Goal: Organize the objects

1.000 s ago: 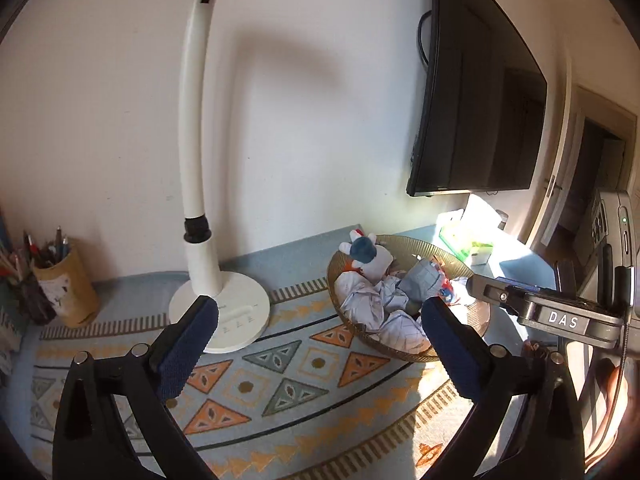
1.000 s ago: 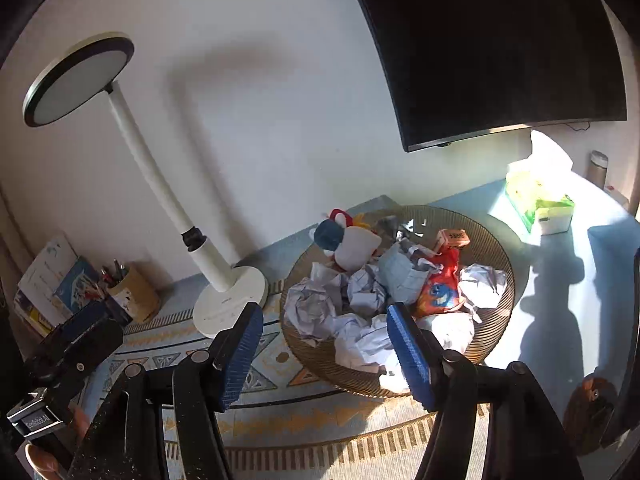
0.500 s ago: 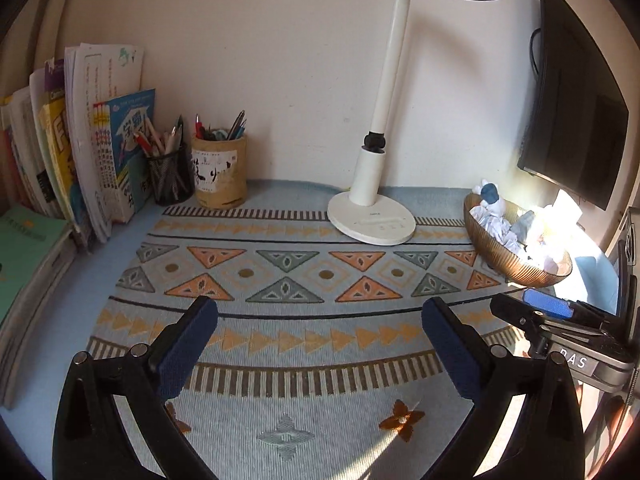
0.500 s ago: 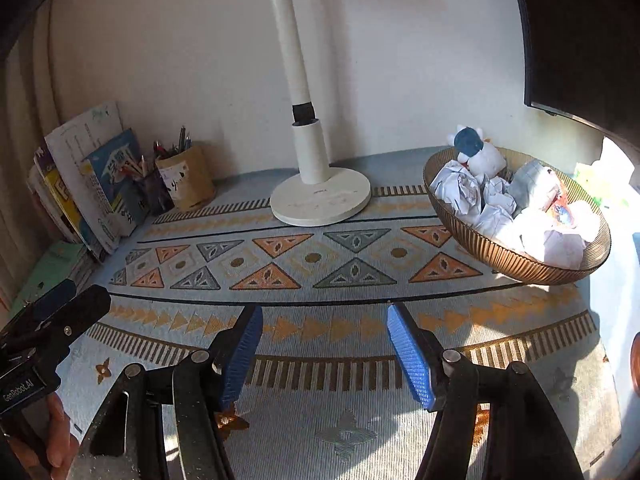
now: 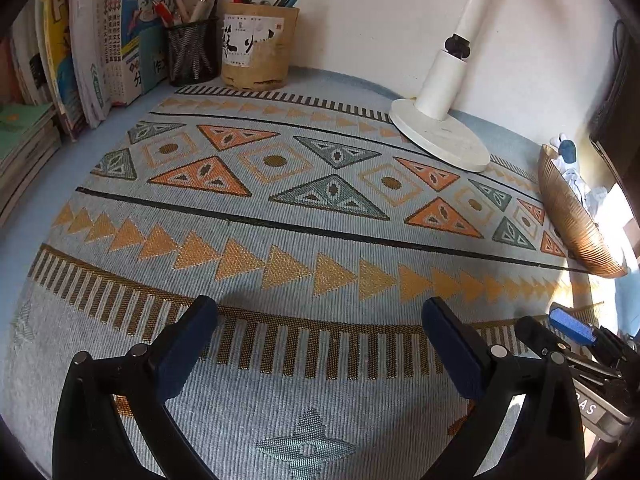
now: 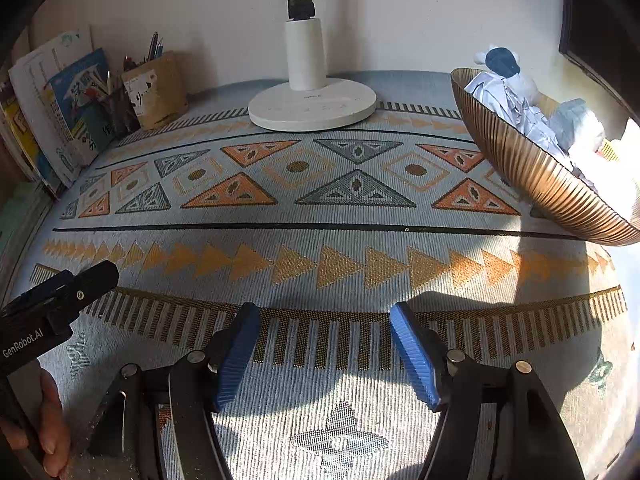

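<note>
A: Where do the two tongs stand?

B: The left tongs [image 5: 320, 344] fill the bottom of the left wrist view, jaws spread wide with nothing between them, low over the patterned mat [image 5: 304, 216] that covers the counter [image 5: 24, 236]. The right tongs [image 6: 324, 352] sit at the bottom of the right wrist view, likewise spread apart and holding nothing, above the same mat [image 6: 320, 208].

A: And the things to be organized?

B: They lie in the ribbed bronze bowl [image 6: 532, 176] at the right edge of the right wrist view: crumpled paper balls [image 6: 508, 104] and a small plush toy [image 6: 502, 62] with a dark blue patch at the bowl's far rim. In the left wrist view the bowl [image 5: 572, 216] appears only as a sliver at the far right, the plush toy [image 5: 566, 150] peeking over its far end. The bowl is well apart from both tongs.

A: What else stands on the counter?

B: A white desk lamp [image 6: 312, 104] with a round base at top centre of the right wrist view, on the mat's far edge; in the left wrist view the lamp [image 5: 440, 136] stands at upper right. A tan pen holder [image 5: 260, 48] and a black mesh pen cup [image 5: 192, 56] stand touching at the top of the left wrist view, with upright books [image 5: 120, 32] just left of them, against the wall.
</note>
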A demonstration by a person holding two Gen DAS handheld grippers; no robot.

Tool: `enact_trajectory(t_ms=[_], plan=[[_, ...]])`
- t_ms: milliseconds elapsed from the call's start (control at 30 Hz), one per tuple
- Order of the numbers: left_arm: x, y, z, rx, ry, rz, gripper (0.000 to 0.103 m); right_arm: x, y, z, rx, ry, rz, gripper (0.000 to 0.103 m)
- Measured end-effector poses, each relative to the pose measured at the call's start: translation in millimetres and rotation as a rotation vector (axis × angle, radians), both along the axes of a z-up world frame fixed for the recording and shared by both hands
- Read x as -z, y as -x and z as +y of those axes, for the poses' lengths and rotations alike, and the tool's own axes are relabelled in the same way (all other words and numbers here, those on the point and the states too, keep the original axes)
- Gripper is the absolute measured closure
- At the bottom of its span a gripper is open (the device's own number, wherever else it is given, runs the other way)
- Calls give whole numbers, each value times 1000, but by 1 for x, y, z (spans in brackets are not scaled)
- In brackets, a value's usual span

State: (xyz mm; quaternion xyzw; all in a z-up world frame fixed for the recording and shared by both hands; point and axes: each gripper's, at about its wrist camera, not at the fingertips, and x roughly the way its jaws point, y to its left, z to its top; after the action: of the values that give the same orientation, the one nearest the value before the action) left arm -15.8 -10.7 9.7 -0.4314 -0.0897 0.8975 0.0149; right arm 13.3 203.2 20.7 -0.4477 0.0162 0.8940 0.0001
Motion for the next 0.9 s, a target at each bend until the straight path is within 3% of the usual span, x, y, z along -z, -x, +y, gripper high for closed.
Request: enact_trajectory(t_ms=[267, 367, 667, 900], plan=[[3, 2, 13, 16, 106, -30, 1, 1, -1, -2, -5, -10, -1, 35], [4, 3, 17, 22, 127, -37, 1, 2, -1, -3, -5, -15, -8, 24], [6, 3, 22, 41, 165, -51, 1, 3, 0, -1, 15, -15, -26, 15], [6, 2, 23, 41, 166, -51, 1, 4, 1, -1, 17, -23, -29, 14]])
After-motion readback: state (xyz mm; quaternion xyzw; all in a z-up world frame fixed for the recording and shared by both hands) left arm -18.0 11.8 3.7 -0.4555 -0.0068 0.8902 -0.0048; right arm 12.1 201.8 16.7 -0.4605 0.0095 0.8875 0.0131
